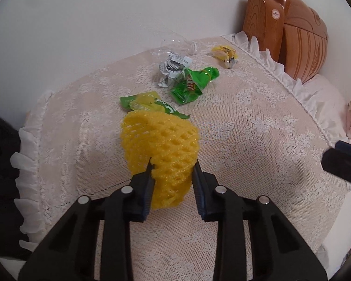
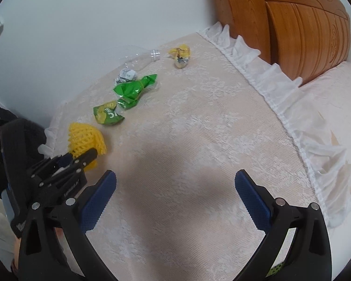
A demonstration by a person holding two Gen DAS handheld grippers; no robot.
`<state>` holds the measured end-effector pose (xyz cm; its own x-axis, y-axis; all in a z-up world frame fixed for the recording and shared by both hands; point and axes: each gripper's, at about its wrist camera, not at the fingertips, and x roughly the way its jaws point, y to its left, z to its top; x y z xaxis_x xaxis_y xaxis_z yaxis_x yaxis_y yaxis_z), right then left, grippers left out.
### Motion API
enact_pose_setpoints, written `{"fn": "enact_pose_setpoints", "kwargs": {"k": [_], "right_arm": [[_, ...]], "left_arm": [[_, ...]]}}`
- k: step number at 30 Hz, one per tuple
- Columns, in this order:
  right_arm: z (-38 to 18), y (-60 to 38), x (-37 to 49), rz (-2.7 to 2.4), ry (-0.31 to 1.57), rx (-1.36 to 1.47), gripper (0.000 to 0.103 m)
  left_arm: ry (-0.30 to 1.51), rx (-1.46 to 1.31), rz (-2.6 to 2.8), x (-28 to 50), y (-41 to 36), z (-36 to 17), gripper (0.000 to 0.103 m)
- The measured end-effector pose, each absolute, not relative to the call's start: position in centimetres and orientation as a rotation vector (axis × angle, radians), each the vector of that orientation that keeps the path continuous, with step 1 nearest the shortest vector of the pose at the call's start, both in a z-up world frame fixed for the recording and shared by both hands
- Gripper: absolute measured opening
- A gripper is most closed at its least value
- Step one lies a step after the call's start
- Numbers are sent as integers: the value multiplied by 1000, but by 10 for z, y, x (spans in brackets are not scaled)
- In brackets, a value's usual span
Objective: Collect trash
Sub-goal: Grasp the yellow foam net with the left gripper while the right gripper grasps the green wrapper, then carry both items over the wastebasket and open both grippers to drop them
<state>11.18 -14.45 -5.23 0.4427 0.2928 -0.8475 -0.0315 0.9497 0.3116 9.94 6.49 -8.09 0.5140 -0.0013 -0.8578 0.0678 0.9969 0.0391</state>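
Left gripper (image 1: 173, 164) clamped on 1 yellow foam net (image 1: 160, 140), at near-left edge of lace cover (image 1: 257, 140). Right gripper (image 2: 175, 182) w/ jaws wide apart, nothing btwn. Beyond net: 2 green wrappers (image 1: 193, 85) (image 1: 149, 104), 1 silver wrapper (image 1: 172, 69), 1 yellow wrapper (image 1: 224, 53), 1 clear bottle (image 2: 140, 57) by white wall. Wooden headboard (image 2: 292, 16) back right.

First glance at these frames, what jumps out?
The yellow foam net, pinched in the left hand-held gripper at the near edge of the lace bedspread. Beyond it, green wrappers trail toward the wall. The right hand-held gripper hangs open, empty.
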Motion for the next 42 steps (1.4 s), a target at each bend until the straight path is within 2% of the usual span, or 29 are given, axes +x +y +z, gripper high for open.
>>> {"fn": "enact_pose_setpoints", "kwargs": {"k": [10, 18, 21, 23, 24, 26, 34, 42], "right_arm": [[-76, -64, 223, 173, 1073, 239, 101], [-112, -28, 274, 74, 1136, 236, 100], [-120, -27, 279, 65, 1154, 245, 82], [-124, -27, 281, 74, 1171, 250, 56], [-126, -28, 282, 98, 1180, 270, 50], [-126, -31, 281, 112, 1181, 291, 32], [-110, -51, 256, 139, 1160, 319, 33], [-74, -100, 158, 132, 1143, 290, 33]], "left_arm": [[1010, 36, 37, 109, 116, -76, 30], [1023, 1, 61, 125, 142, -86, 30], [1019, 3, 62, 128, 144, -86, 30], [1021, 7, 58, 129, 143, -87, 30], [1021, 9, 57, 128, 142, -86, 30], [1022, 10, 55, 128, 142, -86, 30], [1010, 25, 23, 114, 129, -75, 30], [1036, 43, -94, 75, 84, -59, 30]]}}
